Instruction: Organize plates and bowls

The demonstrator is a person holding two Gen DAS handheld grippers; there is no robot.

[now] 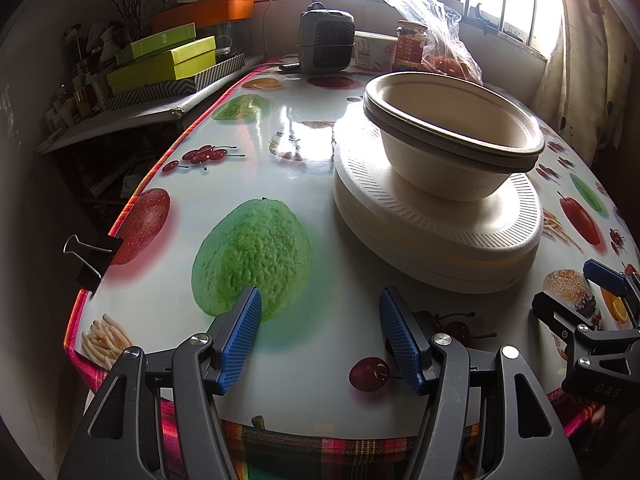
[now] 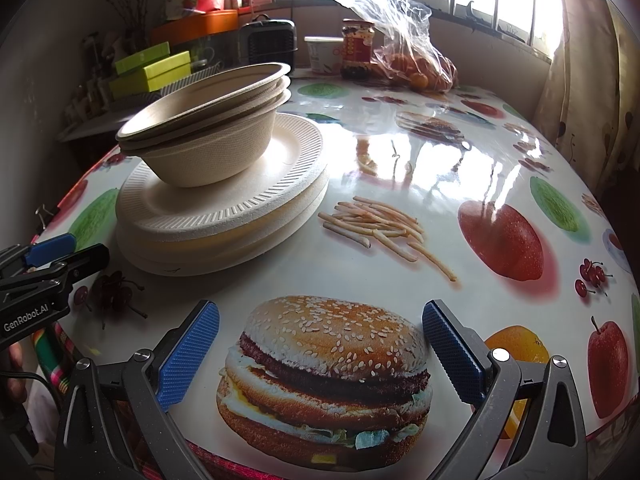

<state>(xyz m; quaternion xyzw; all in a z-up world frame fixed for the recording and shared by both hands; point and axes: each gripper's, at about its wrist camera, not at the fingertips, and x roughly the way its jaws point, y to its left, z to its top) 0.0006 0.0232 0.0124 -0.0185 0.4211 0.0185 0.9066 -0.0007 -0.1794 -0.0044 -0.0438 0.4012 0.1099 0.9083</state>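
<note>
Along the left edge of the counter [image 1: 304, 128] a black binder clip [image 1: 94, 256] bites the glossy food-print cover, and beyond that edge a side shelf carries green boxes [image 1: 168, 60]. The left gripper [image 1: 320, 332] hangs over the near rim, jaws standing apart with nothing between them, bare cover ahead. Just right of it sits the stack of plates [image 1: 436, 236], nested bowls [image 1: 452, 128] on top, tilted. The right gripper [image 2: 320, 356] hovers over the printed burger, jaws wide and empty; open cover stretches ahead of it and to its right. At the far edge stand a small dark fan [image 1: 326, 40], a jar [image 2: 358, 48] and a plastic bag of oranges [image 2: 416, 60].
</note>
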